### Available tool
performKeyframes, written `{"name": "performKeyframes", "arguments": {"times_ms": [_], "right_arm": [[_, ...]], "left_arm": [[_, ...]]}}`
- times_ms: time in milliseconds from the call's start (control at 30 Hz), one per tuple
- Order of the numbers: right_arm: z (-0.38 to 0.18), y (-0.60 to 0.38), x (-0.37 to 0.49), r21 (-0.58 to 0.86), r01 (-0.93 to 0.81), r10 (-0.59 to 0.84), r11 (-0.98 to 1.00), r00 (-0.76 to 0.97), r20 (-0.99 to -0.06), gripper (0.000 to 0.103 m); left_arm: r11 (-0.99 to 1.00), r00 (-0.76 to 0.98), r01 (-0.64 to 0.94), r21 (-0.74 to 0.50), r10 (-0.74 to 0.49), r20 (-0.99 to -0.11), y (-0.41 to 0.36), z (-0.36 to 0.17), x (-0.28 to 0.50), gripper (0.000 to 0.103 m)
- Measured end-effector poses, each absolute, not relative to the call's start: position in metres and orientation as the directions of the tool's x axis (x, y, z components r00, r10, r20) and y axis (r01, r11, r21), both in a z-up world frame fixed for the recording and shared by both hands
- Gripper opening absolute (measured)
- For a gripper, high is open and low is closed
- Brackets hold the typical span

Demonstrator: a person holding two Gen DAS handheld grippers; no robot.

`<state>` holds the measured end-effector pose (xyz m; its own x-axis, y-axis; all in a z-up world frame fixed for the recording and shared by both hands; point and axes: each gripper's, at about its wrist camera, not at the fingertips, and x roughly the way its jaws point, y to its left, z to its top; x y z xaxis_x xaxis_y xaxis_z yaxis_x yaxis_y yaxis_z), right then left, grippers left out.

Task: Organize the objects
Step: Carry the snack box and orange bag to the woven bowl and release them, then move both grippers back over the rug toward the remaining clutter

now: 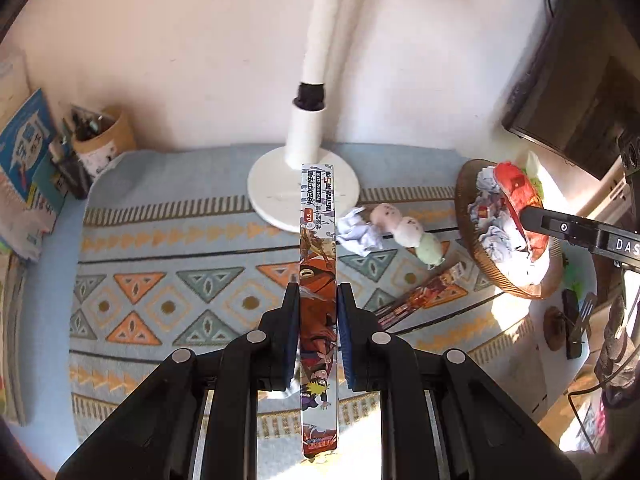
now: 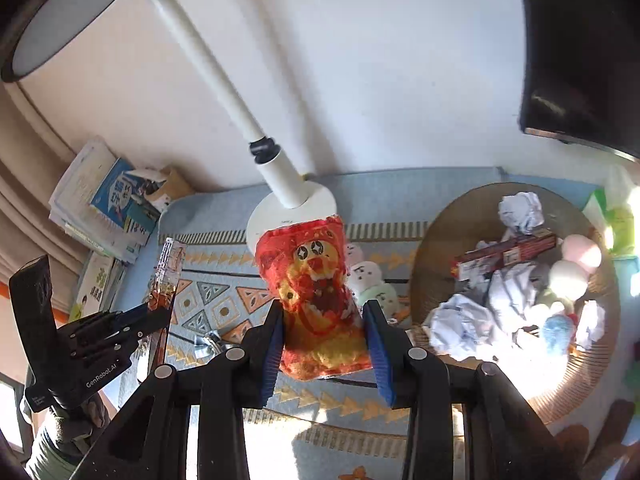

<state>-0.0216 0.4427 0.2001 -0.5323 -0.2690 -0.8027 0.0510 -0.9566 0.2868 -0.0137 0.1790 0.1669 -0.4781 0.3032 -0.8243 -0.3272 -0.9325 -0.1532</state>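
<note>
My left tongs [image 1: 318, 292] pinch a long pen box [image 1: 319, 264], right tongs [image 2: 322, 312] squeeze a red plush pouch [image 2: 316, 292]; the box could easily pivot out before reaching the woven basket [image 2: 440, 240].

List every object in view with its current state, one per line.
left gripper: shut on the pen box
pen box: held edge-up, off the mat
right gripper: shut on the red plush pouch
red plush pouch: held, squeezed between fingers
woven basket: holds crumpled paper, plush toys, a box
dango plush: lying on the mat
crumpled paper: loose on the mat
</note>
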Motion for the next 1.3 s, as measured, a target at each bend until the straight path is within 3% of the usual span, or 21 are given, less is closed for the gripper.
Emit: {"name": "performKeyframes", "arguments": {"times_ms": [367,700,733,767,800,833,867,1000,1067,1133,1300], "right_arm": [[0.251,0.623,0.021,0.331,-0.332,-0.026,-0.883,-0.67,-0.742,0.038],[0.238,0.628,-0.003,0.317,-0.285,-0.054,-0.905,-0.661,-0.748,0.04],[0.233,0.628,-0.007,0.324,-0.273,-0.074,-0.906,-0.651,-0.755,0.042],[0.228,0.628,-0.011,0.327,-0.274,-0.081,-0.904,-0.641,-0.763,0.043],[0.223,0.628,-0.012,0.326,-0.28,-0.082,-0.903,-0.632,-0.77,0.044],[0.22,0.628,-0.013,0.327,-0.282,-0.088,-0.902,-0.622,-0.778,0.044],[0.217,0.627,-0.012,0.333,-0.278,-0.099,-0.901,-0.615,-0.782,0.044],[0.214,0.615,-0.005,0.313,-0.246,-0.112,-0.917,-0.596,-0.795,0.046],[0.217,0.604,-0.002,0.278,-0.225,-0.096,-0.934,-0.591,-0.801,0.052],[0.22,0.588,0.001,0.255,-0.191,-0.094,-0.948,-0.596,-0.798,0.067],[0.232,0.536,0.001,0.214,-0.086,-0.119,-0.973,-0.612,-0.782,0.069]], "left_arm": [[-0.722,-0.377,-0.674,-0.156,0.518,-0.768,0.363,0.2,-0.044,0.015],[-0.646,-0.353,-0.755,-0.112,0.545,-0.761,0.438,0.203,-0.064,0.015],[-0.652,-0.362,-0.75,-0.111,0.545,-0.756,0.439,0.203,-0.066,0.022],[-0.661,-0.365,-0.742,-0.11,0.537,-0.761,0.439,0.201,-0.069,0.043],[-0.672,-0.361,-0.732,-0.113,0.523,-0.772,0.439,0.198,-0.072,0.052],[-0.684,-0.353,-0.719,-0.122,0.511,-0.784,0.438,0.195,-0.075,0.068],[-0.694,-0.348,-0.707,-0.135,0.508,-0.788,0.433,0.192,-0.076,0.072],[-0.746,-0.365,-0.65,-0.146,0.476,-0.8,0.401,0.184,-0.071,0.072],[-0.779,-0.383,-0.61,-0.145,0.45,-0.807,0.376,0.181,-0.066,0.072],[-0.816,-0.408,-0.561,-0.136,0.416,-0.813,0.348,0.178,-0.058,0.072],[-0.913,-0.484,-0.397,-0.095,0.296,-0.824,0.261,0.18,-0.042,0.072]]}}
